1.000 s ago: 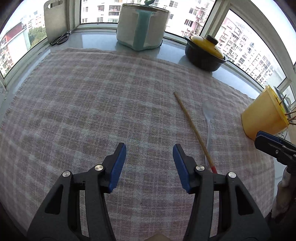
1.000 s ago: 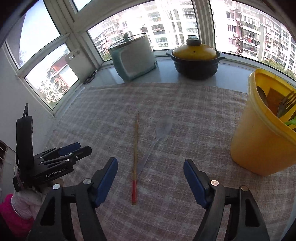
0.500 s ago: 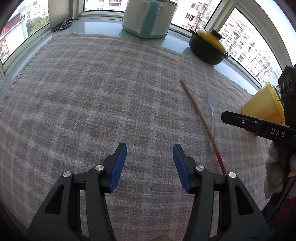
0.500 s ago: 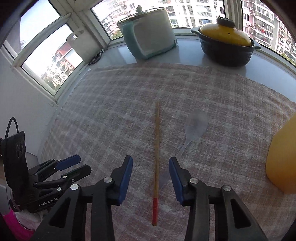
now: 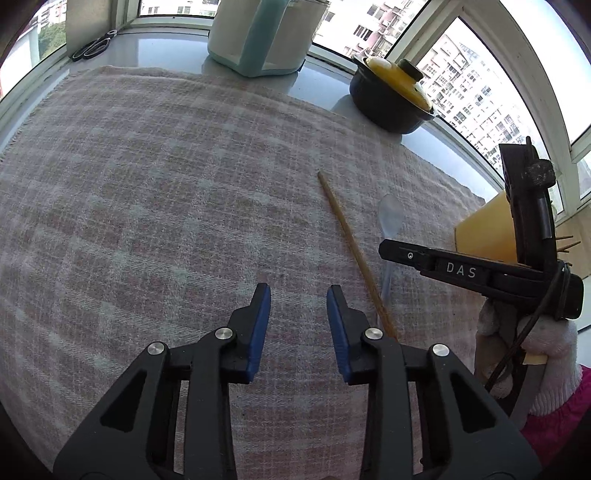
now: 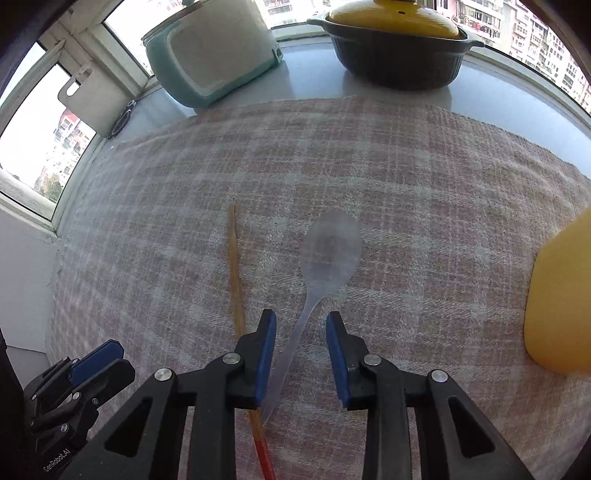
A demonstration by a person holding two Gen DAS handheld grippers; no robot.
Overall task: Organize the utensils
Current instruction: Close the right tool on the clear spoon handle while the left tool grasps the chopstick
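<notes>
A clear plastic spoon (image 6: 330, 243) and a wooden chopstick with a red end (image 6: 235, 266) lie side by side on the checked cloth (image 6: 424, 184). My right gripper (image 6: 301, 325) points down over the spoon. Its jaws are closing with the spoon's handle between them, and the pads stand clear of it. In the left wrist view the chopstick (image 5: 347, 236) and spoon (image 5: 390, 218) lie to the right of my left gripper (image 5: 298, 295), whose jaws are closing on nothing above bare cloth. The right gripper (image 5: 386, 248) shows from the side there. A yellow bucket (image 6: 561, 295) stands at the right.
A teal and white rice cooker (image 5: 258, 33) and a dark pot with a yellow lid (image 5: 391, 99) stand on the sill beyond the cloth. Scissors (image 5: 90, 48) lie at the far left. A white-gloved hand (image 5: 535, 350) holds the right gripper. The left gripper (image 6: 122, 358) is at the lower left.
The right gripper has come down and shifted from the chopstick to the spoon's handle, and its jaws have narrowed. The left gripper's jaws have narrowed too.
</notes>
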